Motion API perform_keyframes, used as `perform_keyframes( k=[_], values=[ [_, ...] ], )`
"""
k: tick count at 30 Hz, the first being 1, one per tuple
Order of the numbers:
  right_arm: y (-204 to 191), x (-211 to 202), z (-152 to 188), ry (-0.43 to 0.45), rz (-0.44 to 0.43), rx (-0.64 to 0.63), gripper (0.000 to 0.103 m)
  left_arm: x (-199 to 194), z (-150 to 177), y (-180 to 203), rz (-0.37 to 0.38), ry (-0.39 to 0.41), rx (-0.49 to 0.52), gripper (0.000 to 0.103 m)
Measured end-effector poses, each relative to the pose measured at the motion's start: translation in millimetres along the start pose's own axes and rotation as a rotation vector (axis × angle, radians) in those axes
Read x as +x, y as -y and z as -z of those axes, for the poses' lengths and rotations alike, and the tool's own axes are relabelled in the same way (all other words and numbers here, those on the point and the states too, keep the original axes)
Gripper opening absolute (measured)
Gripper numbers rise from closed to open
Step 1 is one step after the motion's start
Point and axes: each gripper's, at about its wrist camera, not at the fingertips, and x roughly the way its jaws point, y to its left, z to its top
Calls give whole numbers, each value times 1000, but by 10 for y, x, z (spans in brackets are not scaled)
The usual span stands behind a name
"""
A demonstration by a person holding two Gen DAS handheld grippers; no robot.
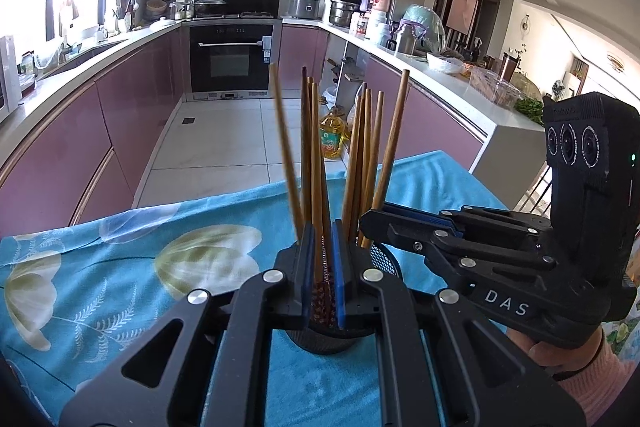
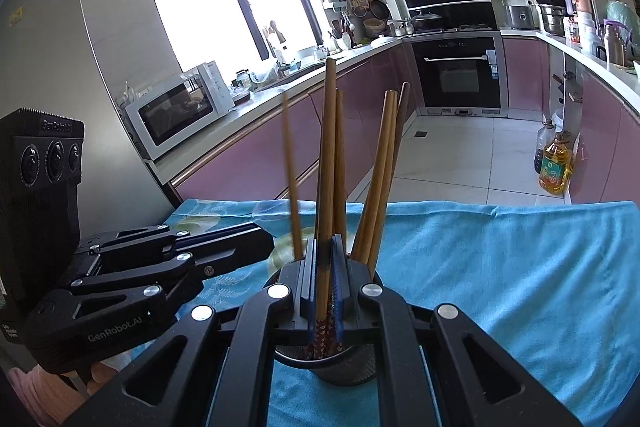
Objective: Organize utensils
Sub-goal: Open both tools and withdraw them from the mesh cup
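Chopsticks [image 1: 362, 155] stand in a mesh holder [image 2: 344, 363] on the blue cloth [image 2: 500, 275]; left gripper [image 1: 323, 255] and right gripper [image 2: 325, 267] each clamp one.

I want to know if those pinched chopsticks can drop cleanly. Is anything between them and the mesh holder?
Nothing visible blocks them. The left gripper and right gripper each pinch chopsticks directly above the black mesh holder, lower ends already inside. The other chopsticks lean aside.
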Motion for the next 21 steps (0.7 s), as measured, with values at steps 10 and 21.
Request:
perform_keyframes(
  k=[10, 21],
  values=[
    [-10, 5, -7, 7, 13, 2, 8, 101, 44, -57, 3, -10, -16, 8],
    [-50, -95, 49, 28, 34, -12, 24, -27, 224, -131, -25, 25, -28, 23]
  ],
)
